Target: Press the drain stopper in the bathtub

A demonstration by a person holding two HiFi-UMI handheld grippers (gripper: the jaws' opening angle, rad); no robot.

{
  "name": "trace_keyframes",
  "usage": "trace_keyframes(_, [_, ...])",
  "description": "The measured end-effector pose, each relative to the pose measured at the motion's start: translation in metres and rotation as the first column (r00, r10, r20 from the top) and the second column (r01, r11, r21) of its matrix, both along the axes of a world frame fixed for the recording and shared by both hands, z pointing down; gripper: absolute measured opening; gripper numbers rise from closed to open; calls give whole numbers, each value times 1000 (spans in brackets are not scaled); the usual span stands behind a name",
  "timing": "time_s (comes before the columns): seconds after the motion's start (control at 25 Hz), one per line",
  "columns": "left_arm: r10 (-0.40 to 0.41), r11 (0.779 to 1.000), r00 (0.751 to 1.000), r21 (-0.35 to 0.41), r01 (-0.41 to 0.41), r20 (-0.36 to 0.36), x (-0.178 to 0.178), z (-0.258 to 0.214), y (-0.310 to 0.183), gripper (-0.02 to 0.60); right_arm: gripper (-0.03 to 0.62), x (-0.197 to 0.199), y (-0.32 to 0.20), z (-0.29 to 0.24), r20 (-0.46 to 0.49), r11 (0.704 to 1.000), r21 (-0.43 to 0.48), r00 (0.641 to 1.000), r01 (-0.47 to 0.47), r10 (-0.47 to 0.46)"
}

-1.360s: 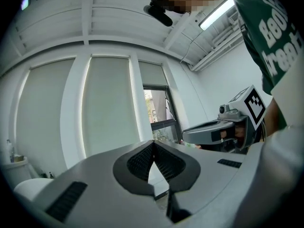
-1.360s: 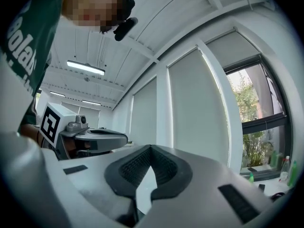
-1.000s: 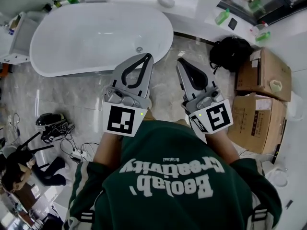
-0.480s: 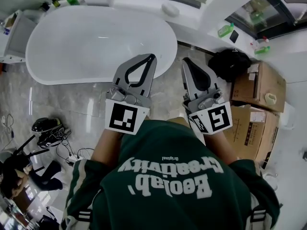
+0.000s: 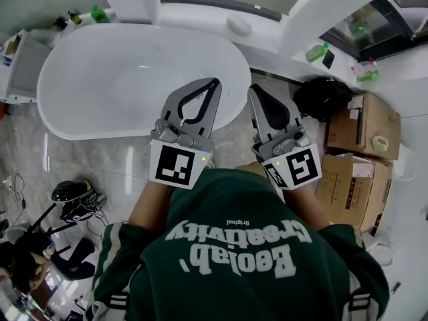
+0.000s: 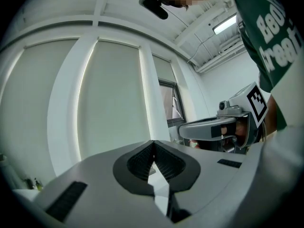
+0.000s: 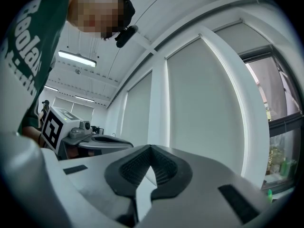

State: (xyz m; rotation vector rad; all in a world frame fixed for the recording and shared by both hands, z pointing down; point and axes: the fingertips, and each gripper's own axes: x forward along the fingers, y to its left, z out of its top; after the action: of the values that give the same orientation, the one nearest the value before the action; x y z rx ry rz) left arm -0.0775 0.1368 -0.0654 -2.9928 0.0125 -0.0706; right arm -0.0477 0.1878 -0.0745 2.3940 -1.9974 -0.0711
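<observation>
L gripper [image 5: 212, 83] & R gripper [image 5: 255, 89]: jaws together, empty.

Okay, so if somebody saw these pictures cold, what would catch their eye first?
The big white oval bathtub fills the upper left of the head view. In front of it, the left gripper and right gripper are held side by side at the centre, both with jaws together on nothing. Below them is the person's green sweatshirt, and cardboard boxes are stacked on the floor at the right.
</observation>
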Motion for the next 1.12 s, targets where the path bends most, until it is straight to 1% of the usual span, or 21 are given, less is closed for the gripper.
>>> trace_keyframes(0.2, [19, 1000, 1000, -18, -19, 10, 17, 6, -14, 9, 9, 17, -9, 7, 13, 999, -19, 999, -31, 31])
trace_keyframes(0.4, [24, 999, 999, -34, -23, 27, 32, 14, -14, 9, 9, 27, -6, 15, 28, 999, -34, 999, -36, 37])
trace_keyframes(0.48, [20, 999, 999, -30, -19, 27, 37, 13, -15, 9, 9, 32, -8, 17, 31, 999, -38, 999, -26, 27])
trace_keyframes(0.6, [9, 1000, 1000, -7, -9, 8, 41, 7, -18, 9, 9, 31, -15, 18, -6, 998, -55, 1000, 14, -15])
trace_keyframes(0.72, [-37, 999, 999, -5, 37, -5, 46, 6, -28, 9, 9, 37, -28, 16, -31, 997, -47, 998, 60, -62])
trace_keyframes(0.8, [-79, 997, 997, 11, 79, -4, 51, 6, -38, 9, 9, 45, -40, 14, -34, 995, -32, 994, 99, -100])
trace_keyframes(0.92, [-159, 987, 987, 17, 159, 4, 64, 10, -55, 9, 9, 62, -57, 15, -40, 984, -20, 983, 176, -177])
trace_keyframes(1.04, [-241, 970, 971, 13, 241, 5, 86, 18, -76, 9, 9, 85, -77, 23, -49, 967, -24, 965, 255, -256])
trace_keyframes(1.12, [-322, 947, 947, 4, 322, 5, 100, 22, -92, 9, 9, 100, -95, 29, -55, 940, -51, 939, 336, -339])
